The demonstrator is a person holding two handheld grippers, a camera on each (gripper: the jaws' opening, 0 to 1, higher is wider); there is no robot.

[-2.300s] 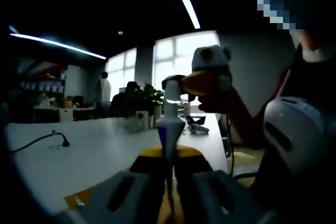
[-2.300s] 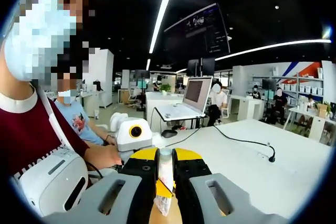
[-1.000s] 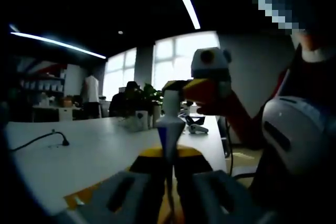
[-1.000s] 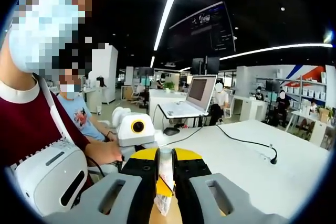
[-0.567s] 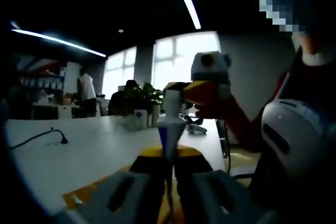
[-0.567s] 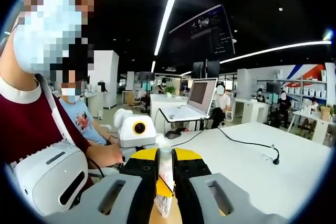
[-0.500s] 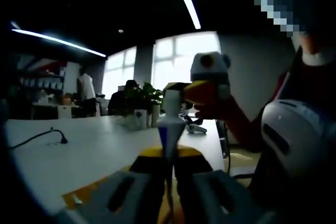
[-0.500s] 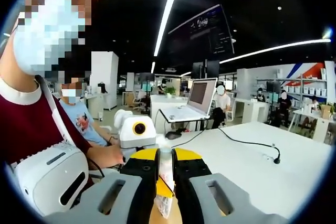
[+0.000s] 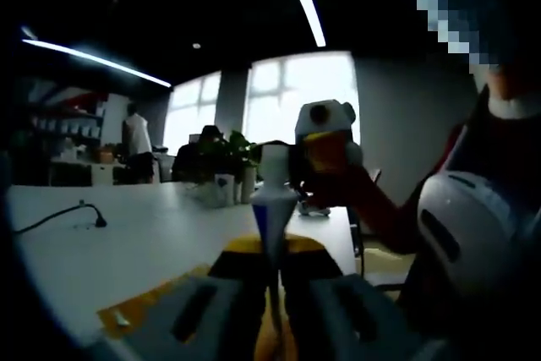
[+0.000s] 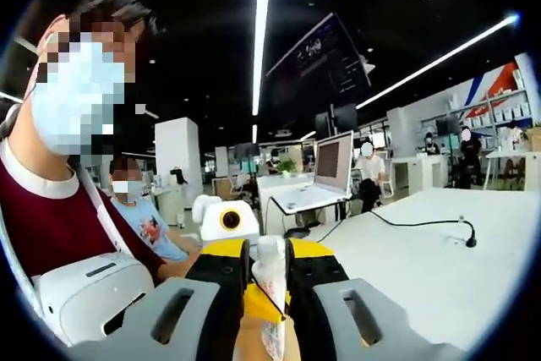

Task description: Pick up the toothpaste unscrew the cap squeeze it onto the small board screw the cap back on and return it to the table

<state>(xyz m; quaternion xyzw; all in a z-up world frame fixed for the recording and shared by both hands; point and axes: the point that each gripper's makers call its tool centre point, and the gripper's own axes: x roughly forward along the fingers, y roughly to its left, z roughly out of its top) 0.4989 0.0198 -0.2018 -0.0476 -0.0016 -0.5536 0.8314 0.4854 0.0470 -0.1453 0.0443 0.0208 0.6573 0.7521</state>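
My left gripper (image 9: 275, 270) is shut on the white toothpaste tube (image 9: 273, 205), which stands up between its jaws with the cap (image 9: 275, 156) at the top. My right gripper (image 9: 289, 158) comes in from the right, its jaws closed around that cap. In the right gripper view, the right gripper (image 10: 269, 261) pinches the white cap (image 10: 269, 253), with a yellow and clear piece hanging below it. The left gripper's body (image 10: 221, 224) shows just beyond. A flat orange-brown board (image 9: 139, 312) lies on the table under my left jaws.
A white table (image 9: 127, 243) carries a black cable (image 9: 59, 213) and potted plants (image 9: 226, 162). A laptop (image 10: 325, 171) and another cable (image 10: 423, 224) sit on the far table (image 10: 439, 255). The person's chest with a white device (image 10: 84, 289) is close, and a seated person (image 10: 139, 213) is behind.
In the left gripper view the right gripper has shifted a little left and lower and turned, still on the cap. The right gripper view has tilted upward.
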